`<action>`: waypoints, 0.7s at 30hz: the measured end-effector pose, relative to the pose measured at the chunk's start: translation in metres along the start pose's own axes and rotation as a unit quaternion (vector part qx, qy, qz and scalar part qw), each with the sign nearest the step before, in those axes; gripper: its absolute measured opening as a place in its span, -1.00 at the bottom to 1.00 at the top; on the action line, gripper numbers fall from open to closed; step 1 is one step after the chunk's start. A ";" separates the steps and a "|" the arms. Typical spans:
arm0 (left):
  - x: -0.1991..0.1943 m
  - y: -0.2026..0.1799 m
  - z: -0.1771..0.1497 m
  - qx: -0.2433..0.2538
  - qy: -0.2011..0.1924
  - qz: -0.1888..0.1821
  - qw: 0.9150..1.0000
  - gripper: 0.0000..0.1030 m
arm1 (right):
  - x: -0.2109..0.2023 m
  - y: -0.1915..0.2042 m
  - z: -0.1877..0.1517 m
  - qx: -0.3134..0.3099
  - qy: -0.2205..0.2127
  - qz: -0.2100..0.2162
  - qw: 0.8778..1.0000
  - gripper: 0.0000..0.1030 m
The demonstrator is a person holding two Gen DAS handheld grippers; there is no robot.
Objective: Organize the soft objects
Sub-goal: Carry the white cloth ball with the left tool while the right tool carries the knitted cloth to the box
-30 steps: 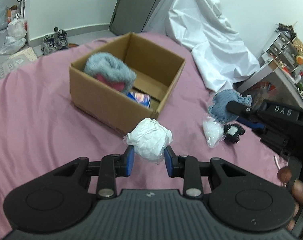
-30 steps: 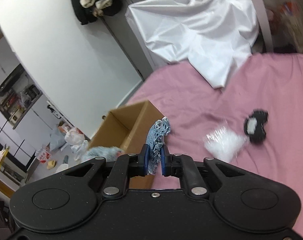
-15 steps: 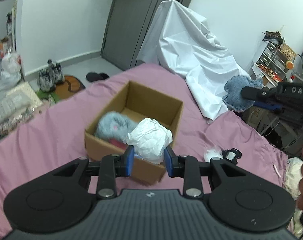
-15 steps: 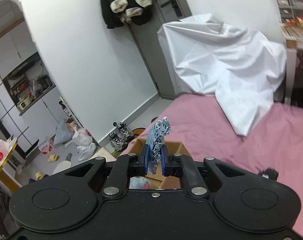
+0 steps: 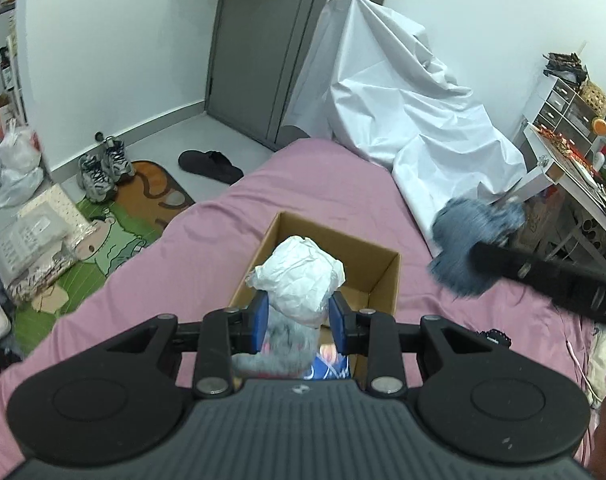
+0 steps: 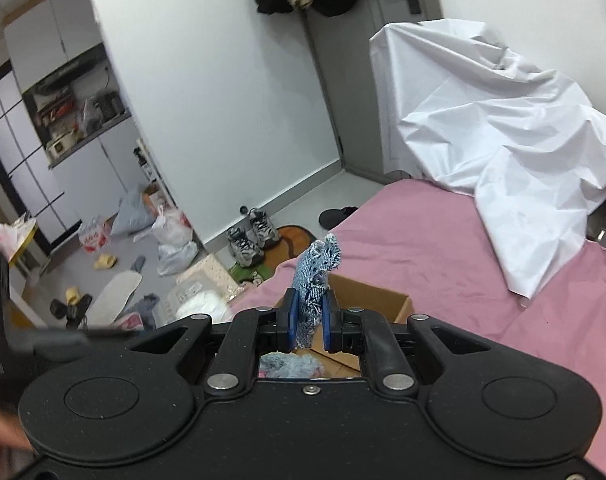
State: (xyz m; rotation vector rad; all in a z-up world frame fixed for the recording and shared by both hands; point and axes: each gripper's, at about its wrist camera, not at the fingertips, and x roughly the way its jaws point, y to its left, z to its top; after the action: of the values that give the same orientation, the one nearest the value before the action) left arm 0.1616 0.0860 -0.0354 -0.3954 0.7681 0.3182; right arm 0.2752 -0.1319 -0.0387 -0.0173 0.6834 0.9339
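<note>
1. The left gripper [image 5: 299,322] has its jaws clamped on a crumpled white paper wad [image 5: 301,280], which bulges up and out beyond the blue pads. It looks feather-light and crushable; a pinch across its middle should be plenty.
2. Straight ahead of and below those jaws sits the open cardboard box [image 5: 377,276] on the pink bed [image 5: 311,184]. A fluffy grey plush [image 5: 291,338] shows between and under the pads, apparently down in the box.
3. The right gripper [image 6: 307,322] is shut tight on a strip of frayed blue denim [image 6: 317,276], with most of the cloth standing up above the jaws. Floppy stuff that will drape and snag on a box edge, I'd say, so a hold near its bulk is wise.
4. From the left wrist view that denim bundle [image 5: 469,248] is blurred, off to the right of the left jaws and level with the box's far rim.
5. Below the right jaws, the box rim [image 6: 377,294] and grey plush [image 6: 291,366] peek through. Both loads look poised over the box, nothing dropped yet.
</note>
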 end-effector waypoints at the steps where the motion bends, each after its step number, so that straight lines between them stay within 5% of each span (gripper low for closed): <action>1: 0.003 -0.001 0.004 0.004 0.001 -0.003 1.000 -0.40 | 0.003 0.002 0.000 -0.004 0.002 0.001 1.000 -0.77; 21: 0.103 0.023 0.007 0.026 0.064 -0.007 0.998 -0.40 | 0.054 -0.007 -0.035 0.018 0.007 -0.017 1.000 -0.76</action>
State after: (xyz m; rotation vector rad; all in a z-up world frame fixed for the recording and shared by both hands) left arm 0.2261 0.1233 -0.1110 -0.3737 0.8964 0.2614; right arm 0.2834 -0.1070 -0.0980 -0.0035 0.7103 0.8897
